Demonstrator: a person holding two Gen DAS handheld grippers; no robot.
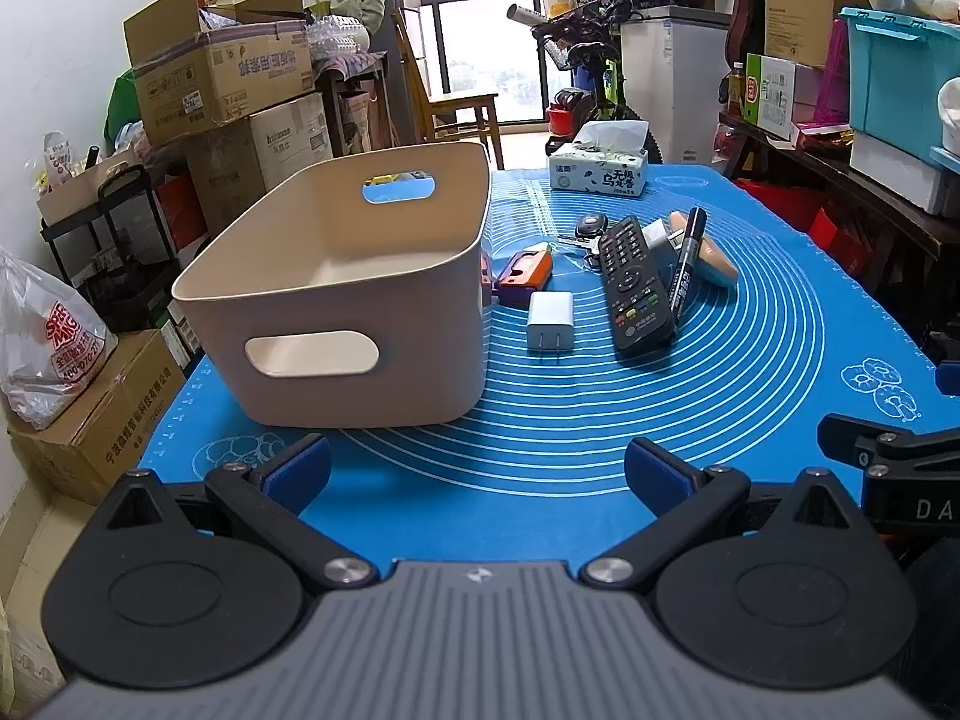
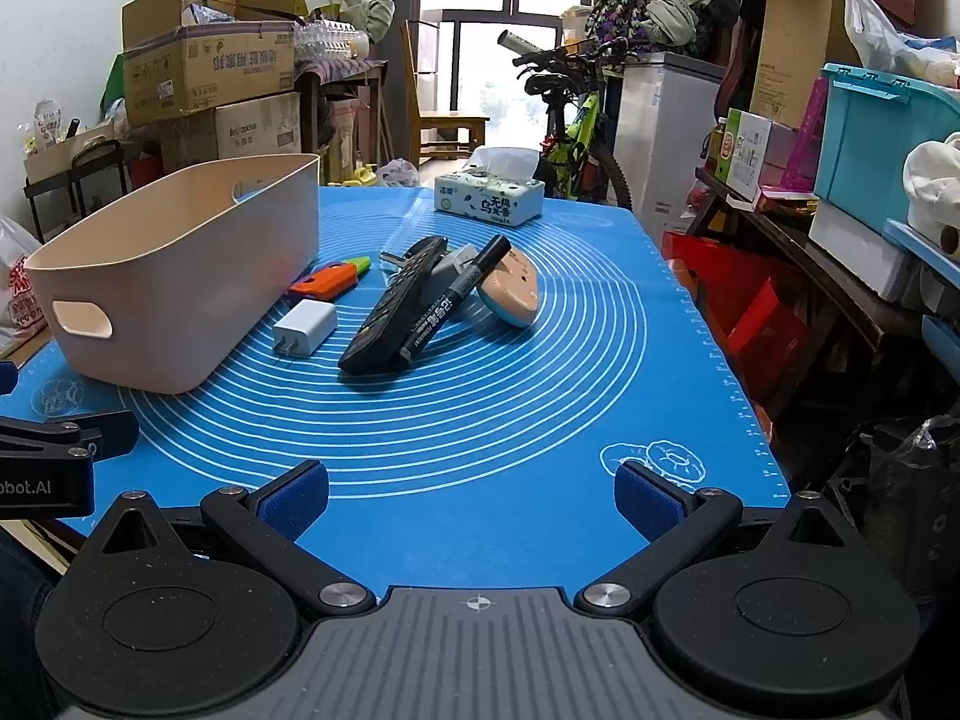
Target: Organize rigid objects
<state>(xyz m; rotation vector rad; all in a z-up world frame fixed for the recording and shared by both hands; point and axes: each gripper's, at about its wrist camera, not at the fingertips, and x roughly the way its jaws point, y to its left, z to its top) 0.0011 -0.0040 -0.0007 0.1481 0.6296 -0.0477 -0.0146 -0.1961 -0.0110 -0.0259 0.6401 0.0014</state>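
Beige plastic bin (image 1: 336,300) empty; black remote (image 1: 636,291), white plug (image 1: 549,321) not yet in (both my grippers wide open, holding nothing).

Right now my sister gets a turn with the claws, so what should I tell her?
Left claw: open, holding nothing, low over the near edge of the blue mat.
Right claw: open, holding nothing, also at the near edge.
The beige bin sits on the mat's left side and looks empty, though part of its floor is hidden.
Still loose on the mat: white charger, orange cutter beside the bin, remote with the black marker leaning on it, a peach-colored case, keys behind.
Done: nothing yet. Left: put each item in the bin.
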